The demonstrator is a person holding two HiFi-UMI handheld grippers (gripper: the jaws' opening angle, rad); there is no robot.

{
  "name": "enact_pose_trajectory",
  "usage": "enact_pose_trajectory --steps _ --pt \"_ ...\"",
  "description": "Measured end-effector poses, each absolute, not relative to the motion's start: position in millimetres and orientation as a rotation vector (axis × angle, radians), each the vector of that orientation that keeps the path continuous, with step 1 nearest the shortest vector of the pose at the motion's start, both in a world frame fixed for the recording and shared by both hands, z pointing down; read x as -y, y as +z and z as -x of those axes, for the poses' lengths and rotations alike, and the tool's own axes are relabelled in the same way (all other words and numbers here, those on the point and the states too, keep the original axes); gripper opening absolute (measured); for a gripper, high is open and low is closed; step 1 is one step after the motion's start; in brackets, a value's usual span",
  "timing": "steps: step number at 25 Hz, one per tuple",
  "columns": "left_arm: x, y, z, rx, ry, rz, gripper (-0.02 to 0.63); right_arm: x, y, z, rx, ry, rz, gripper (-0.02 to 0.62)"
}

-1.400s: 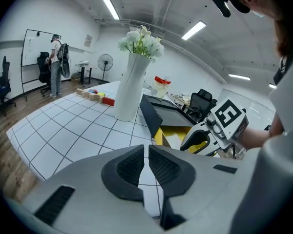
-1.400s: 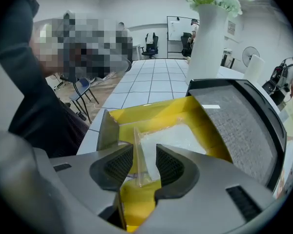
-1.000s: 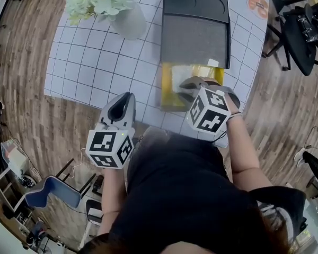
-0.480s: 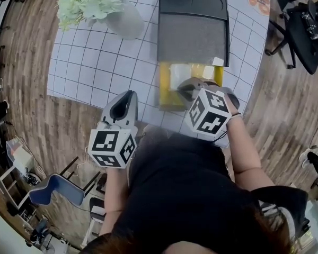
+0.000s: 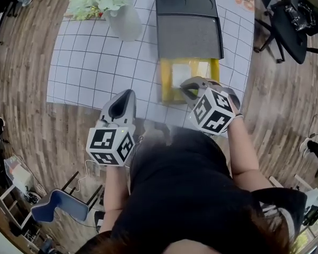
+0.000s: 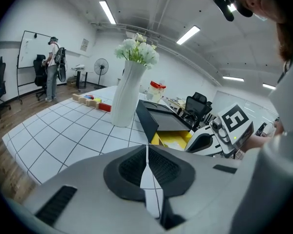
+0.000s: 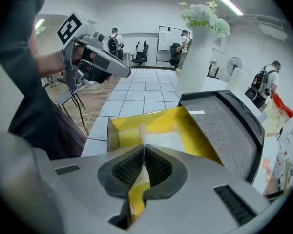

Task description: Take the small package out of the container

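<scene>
Your right gripper [image 5: 190, 89] reaches over the near end of a yellow open-topped drawer [image 5: 164, 86]. This drawer is slid out towards you from under a black, box-shaped container with a grey top [image 5: 190, 33]. The right gripper's jaws are closed tight, and a thin edge of clear film stands pinched between the pads. That film belongs to the small clear plastic package [image 5: 181, 74], which lies inside the yellow drawer, towards its near end. In the right gripper view, the small clear plastic package [image 7: 168, 140] shows as a pale, shiny patch on the yellow floor just beyond the right gripper [image 7: 144, 152]. The yellow drawer [image 7: 156, 123] walls rise on either side of the package, and the container's grey top [image 7: 224, 126] is to the right.

Your left gripper [image 5: 128, 94] is held over the near edge of the white table with a dark grid pattern [image 5: 90, 62], to the left of the drawer and apart from it. Its jaws are pressed together with nothing between them. In the left gripper view, the left gripper [image 6: 147, 155] points across the table.

A white ceramic vase of pale flowers [image 5: 124, 23] stands at the far left of the table, beside the container.
</scene>
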State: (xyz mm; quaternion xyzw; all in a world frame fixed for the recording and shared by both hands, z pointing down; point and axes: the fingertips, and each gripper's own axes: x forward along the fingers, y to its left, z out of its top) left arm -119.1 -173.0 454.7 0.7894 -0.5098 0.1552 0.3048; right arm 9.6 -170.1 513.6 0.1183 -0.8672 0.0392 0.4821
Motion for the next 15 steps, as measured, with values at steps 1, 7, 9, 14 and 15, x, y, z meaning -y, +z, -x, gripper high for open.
enact_pose_trajectory --steps 1,7,9,14,15 --pt "170.5 453.9 121.8 1.342 0.398 -2.094 0.029 170.0 510.4 -10.0 2.107 0.08 -0.314 0.02" --pt "155.3 442.2 129.4 1.32 0.368 -2.135 0.029 165.5 485.4 -10.6 2.11 0.035 -0.446 0.02" --pt "150.8 440.2 131.6 1.312 0.367 -2.147 0.029 161.2 479.6 -8.8 2.112 0.023 -0.469 0.02" --pt "144.1 431.5 137.8 1.329 0.367 -2.173 0.028 149.8 460.3 -8.1 2.145 0.02 -0.548 0.02" --pt "143.6 428.4 139.4 1.34 0.362 -2.179 0.029 148.5 455.4 -7.8 2.158 0.027 -0.571 0.02"
